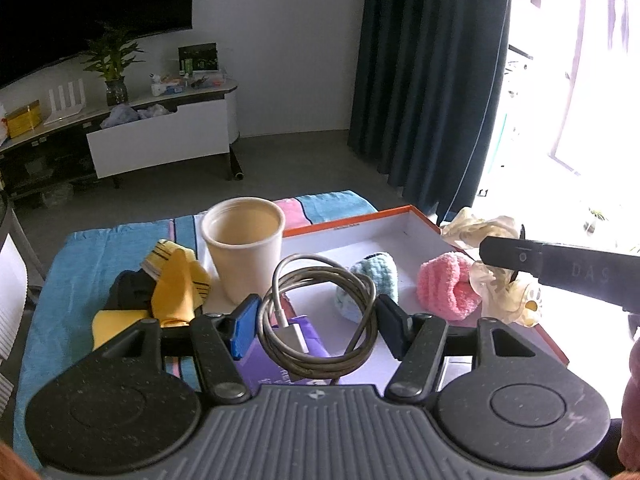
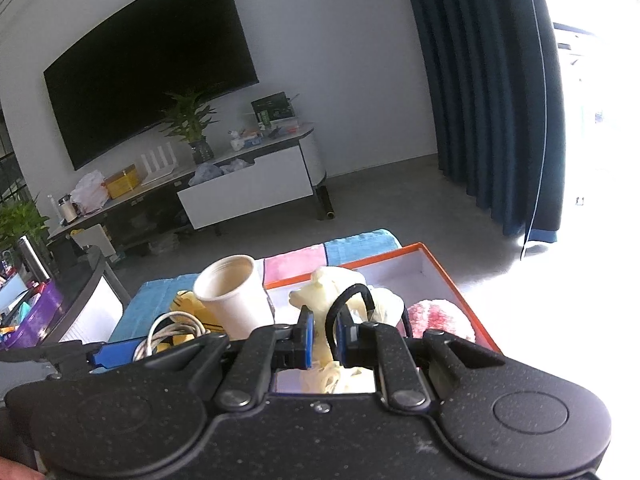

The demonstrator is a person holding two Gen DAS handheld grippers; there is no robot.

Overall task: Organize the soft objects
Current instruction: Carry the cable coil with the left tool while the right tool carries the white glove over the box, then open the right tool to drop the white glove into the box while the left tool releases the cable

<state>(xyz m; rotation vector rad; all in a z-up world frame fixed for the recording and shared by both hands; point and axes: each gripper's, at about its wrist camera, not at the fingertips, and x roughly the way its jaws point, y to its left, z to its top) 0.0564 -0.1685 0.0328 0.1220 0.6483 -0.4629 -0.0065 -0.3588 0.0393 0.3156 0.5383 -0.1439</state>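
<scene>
My left gripper (image 1: 318, 328) is shut on a coiled grey-white cable (image 1: 267, 320), which hangs over a purple packet (image 1: 280, 372) at the near edge of an orange-rimmed box (image 1: 360, 220). Inside the box lie a pale blue knitted piece (image 1: 372, 272) and a pink fluffy sock (image 1: 448, 284). My right gripper (image 2: 324, 340) is shut on a cream fabric piece (image 2: 320, 284) with a black elastic loop (image 2: 352, 292), held over the box (image 2: 448, 276) beside the pink sock (image 2: 440, 316). From the left wrist view one of its fingers (image 1: 560, 272) reaches in from the right, the cream fabric (image 1: 500, 300) bunched around it.
A tall paper cup (image 1: 244, 248) stands just left of the box on a blue striped towel (image 1: 80, 260). A yellow striped cloth (image 1: 176, 280) and a black item (image 1: 128, 292) lie left of the cup. Beyond are grey floor, a TV cabinet (image 1: 160, 140) and dark curtains (image 1: 432, 80).
</scene>
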